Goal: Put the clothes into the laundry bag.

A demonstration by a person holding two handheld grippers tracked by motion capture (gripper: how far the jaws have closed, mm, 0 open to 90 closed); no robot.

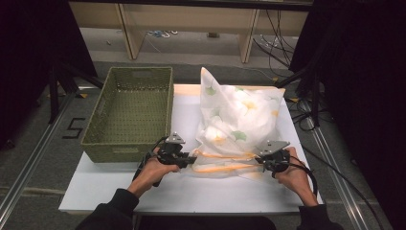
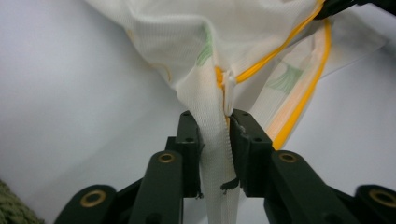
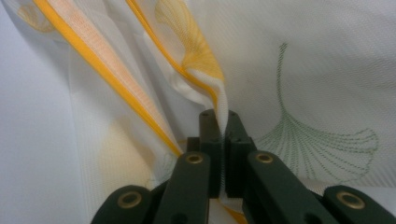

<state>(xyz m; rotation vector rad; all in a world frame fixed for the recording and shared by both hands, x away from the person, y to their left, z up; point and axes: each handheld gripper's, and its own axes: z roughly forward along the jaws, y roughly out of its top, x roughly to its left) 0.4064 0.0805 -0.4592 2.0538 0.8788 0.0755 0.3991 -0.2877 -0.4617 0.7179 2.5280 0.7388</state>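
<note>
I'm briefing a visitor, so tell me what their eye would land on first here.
A white mesh bag with leaf prints and orange zipper trim bulges up at the middle of the white table. The left gripper and right gripper pinch its near edge at opposite ends. A green woven basket sits left of the bag.

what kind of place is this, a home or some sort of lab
Most likely a lab or recording workspace, not a home: a white table flanked by dark curtains, loose cables on the bare floor, and a taped number marking beside the table.
</note>
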